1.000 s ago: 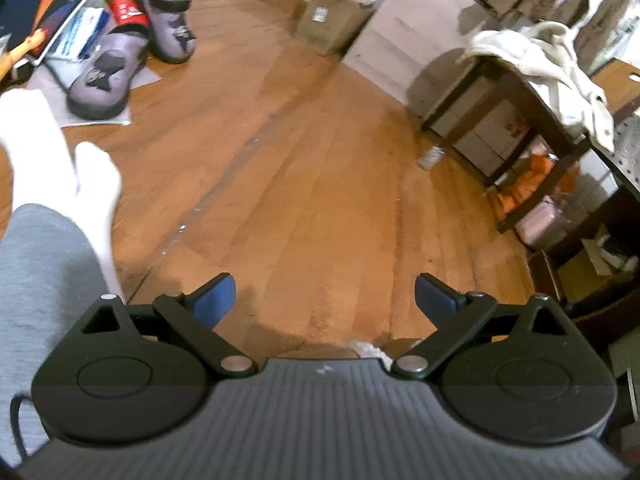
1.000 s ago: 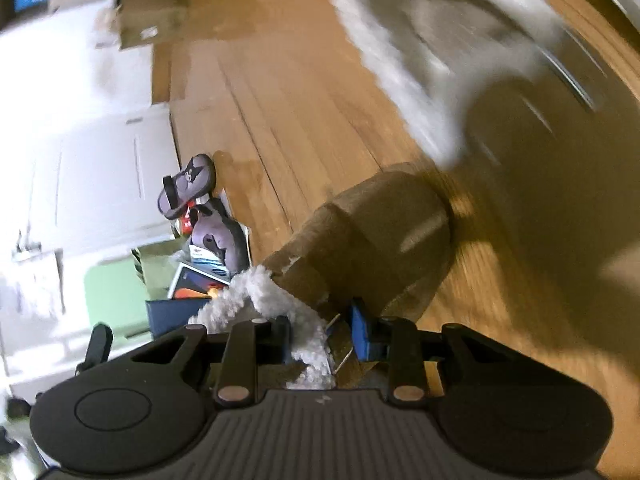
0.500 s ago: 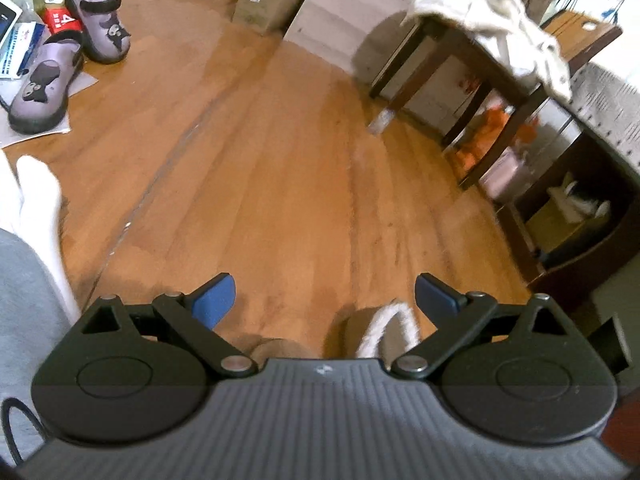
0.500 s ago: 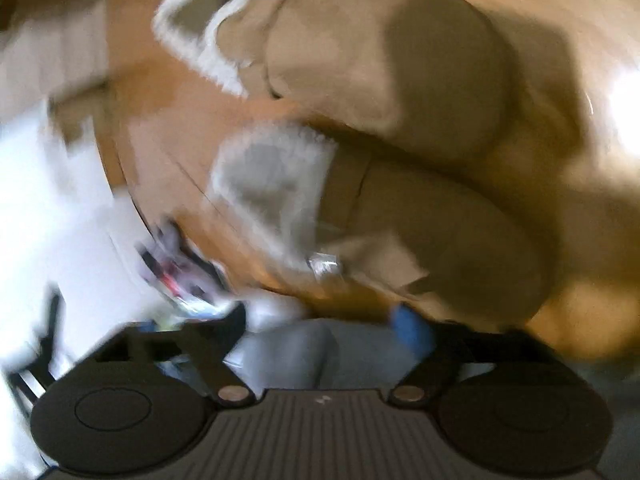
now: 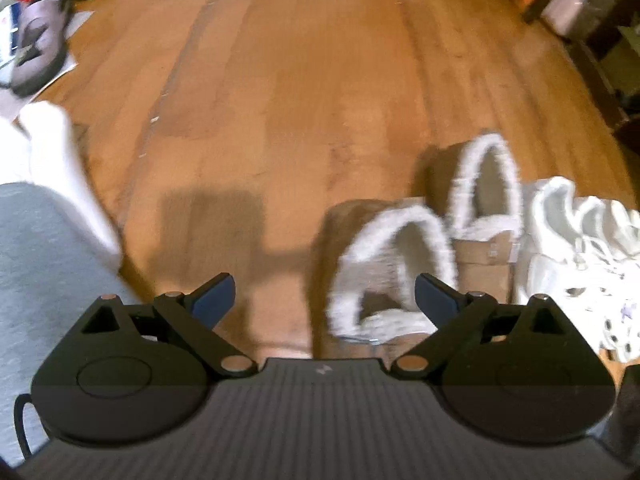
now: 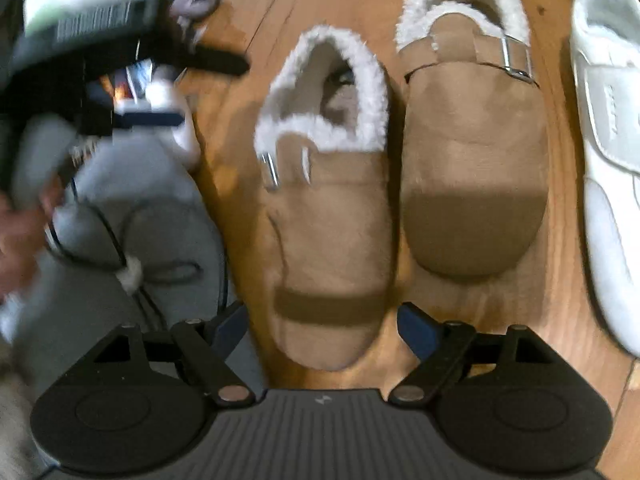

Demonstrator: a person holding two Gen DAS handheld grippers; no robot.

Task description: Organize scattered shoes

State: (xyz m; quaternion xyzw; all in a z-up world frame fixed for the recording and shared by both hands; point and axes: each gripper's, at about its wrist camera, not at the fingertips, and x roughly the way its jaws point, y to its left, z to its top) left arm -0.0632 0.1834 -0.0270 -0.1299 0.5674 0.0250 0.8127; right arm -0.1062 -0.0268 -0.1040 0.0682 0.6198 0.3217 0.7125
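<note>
I am holding my right tool [image 6: 320, 326] spread apart just over the toe of the tan fleece-lined slipper [image 6: 326, 216], its long axis pointing away; the left tool [image 5: 324, 292] is also apart.

Ahead of my left gripper [image 5: 324, 296] the wood floor [image 5: 304, 92] lies bare, an open lane. My sock [image 5: 60, 160] bounds it on the left, two tan slippers [image 5: 400, 252] and a white sneaker [image 5: 576, 240] on the right. Purple shoes [image 5: 36, 48] sit far left. Under my right gripper [image 6: 320, 326], the slippers touch side by side; a narrow floor strip separates them from the sneaker [image 6: 604, 160]. My leg [image 6: 132, 208] blocks the left.
</note>
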